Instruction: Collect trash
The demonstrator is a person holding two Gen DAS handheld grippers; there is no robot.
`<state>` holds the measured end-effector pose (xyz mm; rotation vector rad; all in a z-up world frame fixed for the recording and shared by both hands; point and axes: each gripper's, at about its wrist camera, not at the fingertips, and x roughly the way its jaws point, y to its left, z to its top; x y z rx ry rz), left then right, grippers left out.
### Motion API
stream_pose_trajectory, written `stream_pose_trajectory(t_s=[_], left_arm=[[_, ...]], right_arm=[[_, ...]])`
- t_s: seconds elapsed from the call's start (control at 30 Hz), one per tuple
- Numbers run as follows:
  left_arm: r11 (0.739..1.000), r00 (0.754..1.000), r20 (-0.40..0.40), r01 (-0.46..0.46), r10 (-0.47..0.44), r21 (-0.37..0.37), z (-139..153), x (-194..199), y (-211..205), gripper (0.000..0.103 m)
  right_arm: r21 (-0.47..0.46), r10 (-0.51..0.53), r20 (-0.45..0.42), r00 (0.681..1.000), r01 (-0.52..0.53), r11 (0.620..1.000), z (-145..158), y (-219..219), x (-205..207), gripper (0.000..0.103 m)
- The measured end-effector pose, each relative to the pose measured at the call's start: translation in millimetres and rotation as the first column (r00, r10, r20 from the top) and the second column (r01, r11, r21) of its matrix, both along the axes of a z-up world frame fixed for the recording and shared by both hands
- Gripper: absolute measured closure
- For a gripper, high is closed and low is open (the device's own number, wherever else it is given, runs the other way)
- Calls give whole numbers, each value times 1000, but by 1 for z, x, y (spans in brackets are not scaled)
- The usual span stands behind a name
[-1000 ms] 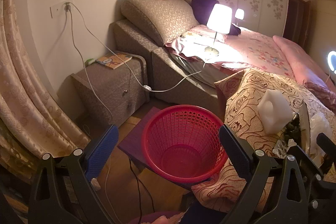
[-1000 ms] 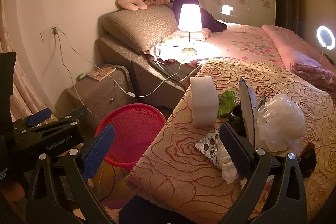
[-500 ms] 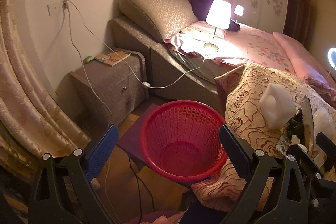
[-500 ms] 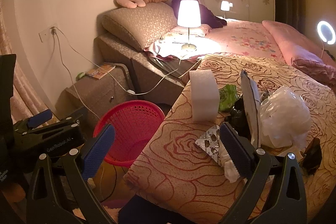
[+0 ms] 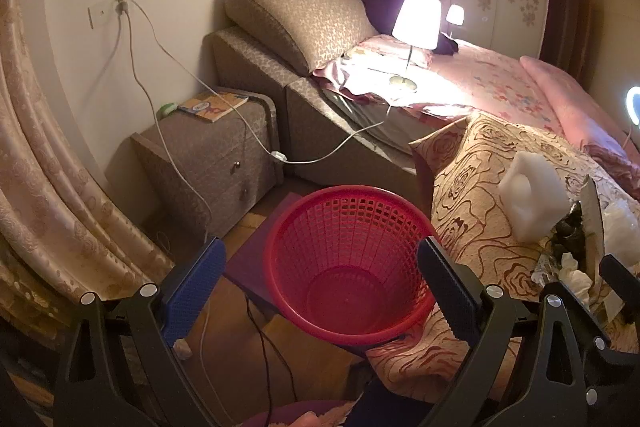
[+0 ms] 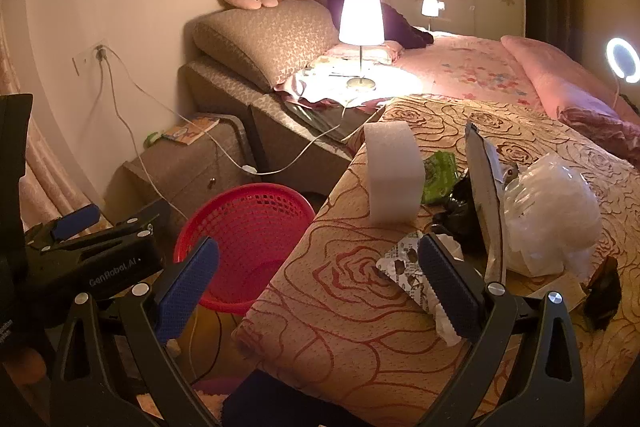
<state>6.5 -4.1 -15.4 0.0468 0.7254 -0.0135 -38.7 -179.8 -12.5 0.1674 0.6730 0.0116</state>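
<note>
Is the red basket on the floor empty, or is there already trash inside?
Empty. The left wrist view looks straight into the red basket; its bare bottom and mesh walls show, nothing inside.

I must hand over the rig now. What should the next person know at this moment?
Left gripper: open, empty, over the red basket.
Right gripper: open, empty, at the cloth's edge, its right finger beside the foil wrapper.
Done: nothing; basket looks empty.
Left on the cloth: foam block, green wrapper, black bag, clear plastic bag, tissue.
</note>
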Motion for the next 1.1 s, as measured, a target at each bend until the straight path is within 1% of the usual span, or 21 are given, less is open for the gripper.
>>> stream_pose_trajectory(t_s=[0.57, 1.1], left_arm=[[1000, 1000, -7, -3, 3, -4, -6, 4, 4, 10], [1000, 999, -40, 10, -9, 22, -23, 7, -7, 10]], right_arm=[[9, 1, -7, 1000, -1, 1000, -5, 1, 4, 6], [10, -4, 7, 1000, 4, 1000, -9, -6, 0, 6]])
